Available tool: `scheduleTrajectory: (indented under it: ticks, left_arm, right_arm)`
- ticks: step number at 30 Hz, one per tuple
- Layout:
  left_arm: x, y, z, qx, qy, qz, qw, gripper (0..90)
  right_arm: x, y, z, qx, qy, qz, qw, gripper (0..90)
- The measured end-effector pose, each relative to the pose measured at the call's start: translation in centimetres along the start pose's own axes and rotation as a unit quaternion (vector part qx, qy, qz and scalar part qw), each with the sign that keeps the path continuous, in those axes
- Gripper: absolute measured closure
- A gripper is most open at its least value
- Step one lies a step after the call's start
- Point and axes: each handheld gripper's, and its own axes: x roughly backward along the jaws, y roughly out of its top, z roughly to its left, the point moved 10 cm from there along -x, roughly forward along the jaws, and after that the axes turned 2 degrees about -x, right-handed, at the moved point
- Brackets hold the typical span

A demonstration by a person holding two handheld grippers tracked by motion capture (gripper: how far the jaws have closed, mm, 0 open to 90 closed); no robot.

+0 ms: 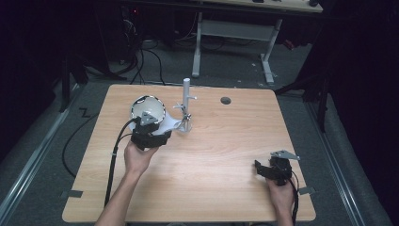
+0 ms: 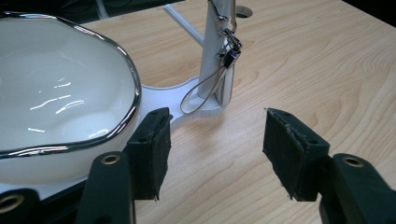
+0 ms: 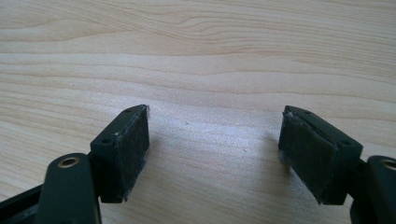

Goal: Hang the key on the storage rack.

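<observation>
- A glossy white ceramic bowl with a thin silver rim (image 1: pixel 147 109) is seen standing on the light wooden table (image 1: pixel 221 155), touching the flat base of a white post stand with short pegs (image 1: pixel 186 104); a small wire loop with a clip (image 2: pixel 219 70) is hung from the post
- The left gripper (image 2: pixel 215 140) is held low just beside the bowl, its jaws spread wide and nothing caught between them; one pad (image 2: pixel 156 144) is placed right by the bowl's wall
- The work is judged to be at an early stage: the bowl is not yet gripped, and any lifting or moving is left to be done
- The right gripper (image 1: pixel 274 169) is parked near the table's near right corner, well apart from the bowl, jaws parted over bare wood
</observation>
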Motion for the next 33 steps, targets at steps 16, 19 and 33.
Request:
scheduleTrajectory:
  ticks: [16,19,33]
  left_arm:
    - [2.8,-0.4,1.1,0.022,0.010,-0.025,0.9994,41.2]
    - [3.3,-0.6,1.2,0.024,0.012,-0.032,0.9992,41.4]
    - [4.9,-1.1,1.7,0.030,0.015,-0.041,0.9986,41.5]
  right_arm:
    - [0.0,0.0,0.0,0.000,0.000,0.000,1.0000,24.6]
    - [0.0,0.0,0.0,0.000,0.000,0.000,1.0000,24.6]
    - [0.0,0.0,0.0,0.001,-0.001,0.000,1.0000,24.6]
